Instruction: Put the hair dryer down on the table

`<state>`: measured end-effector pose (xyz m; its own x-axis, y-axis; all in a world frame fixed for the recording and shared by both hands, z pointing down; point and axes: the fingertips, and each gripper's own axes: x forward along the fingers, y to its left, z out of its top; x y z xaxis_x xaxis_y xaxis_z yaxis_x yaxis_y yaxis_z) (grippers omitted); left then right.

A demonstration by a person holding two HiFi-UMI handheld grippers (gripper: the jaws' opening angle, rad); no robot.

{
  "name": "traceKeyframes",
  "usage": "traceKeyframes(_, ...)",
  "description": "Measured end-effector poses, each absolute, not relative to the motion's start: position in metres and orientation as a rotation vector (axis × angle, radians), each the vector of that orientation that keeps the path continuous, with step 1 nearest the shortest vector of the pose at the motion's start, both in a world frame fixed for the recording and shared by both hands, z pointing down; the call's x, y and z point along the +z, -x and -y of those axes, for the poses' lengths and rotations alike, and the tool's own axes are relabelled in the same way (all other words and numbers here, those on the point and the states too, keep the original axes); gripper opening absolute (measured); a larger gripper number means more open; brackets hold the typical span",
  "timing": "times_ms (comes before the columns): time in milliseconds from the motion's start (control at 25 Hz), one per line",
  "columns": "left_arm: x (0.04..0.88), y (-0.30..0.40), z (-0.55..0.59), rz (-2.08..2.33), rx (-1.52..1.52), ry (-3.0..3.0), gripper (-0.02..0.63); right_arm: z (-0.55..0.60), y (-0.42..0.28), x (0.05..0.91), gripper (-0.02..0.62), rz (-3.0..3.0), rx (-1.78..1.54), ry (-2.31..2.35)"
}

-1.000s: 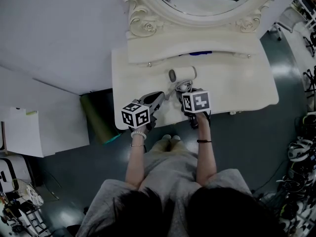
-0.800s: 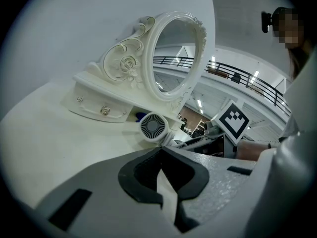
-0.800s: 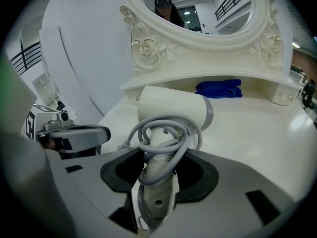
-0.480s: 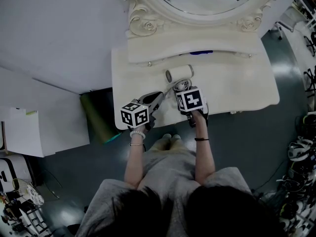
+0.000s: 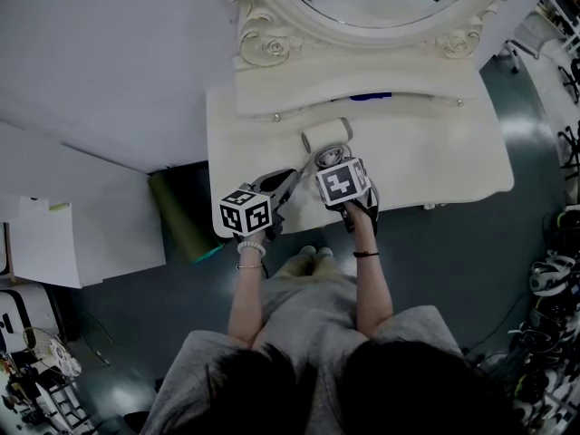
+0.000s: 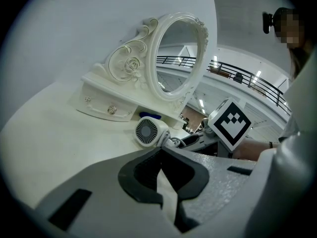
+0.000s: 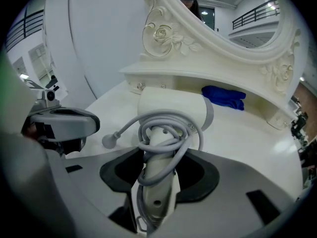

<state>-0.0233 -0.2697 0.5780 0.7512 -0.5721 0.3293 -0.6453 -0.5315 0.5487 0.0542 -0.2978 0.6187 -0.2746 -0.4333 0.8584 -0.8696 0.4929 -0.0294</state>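
The right claw is squeezing the hair dryer by its handle, so the big head is pointing to 12 o'clock, low over the surface, ready to go down. The left claw is hovering at 9 o'clock, pinched together and empty.

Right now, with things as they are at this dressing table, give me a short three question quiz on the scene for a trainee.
1. Multiple choice: which part of the hair dryer is the right claw closed on? A the nozzle, B the handle, C the plug.
2. True or false: the left claw is holding something.
3. One word: what colour is the cloth lying behind the dryer?

Key: 1 B. 2 False, nothing is between its jaws. 3 Blue.
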Motion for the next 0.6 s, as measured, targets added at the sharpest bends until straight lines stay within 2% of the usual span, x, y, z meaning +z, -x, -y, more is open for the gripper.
traceKeyframes(600, 0.575, 0.036, 0.268, 0.933, 0.133, -2.273, 0.005, 0.3, -0.048, 0.628, 0.202, 1.801, 0.574, -1.054)
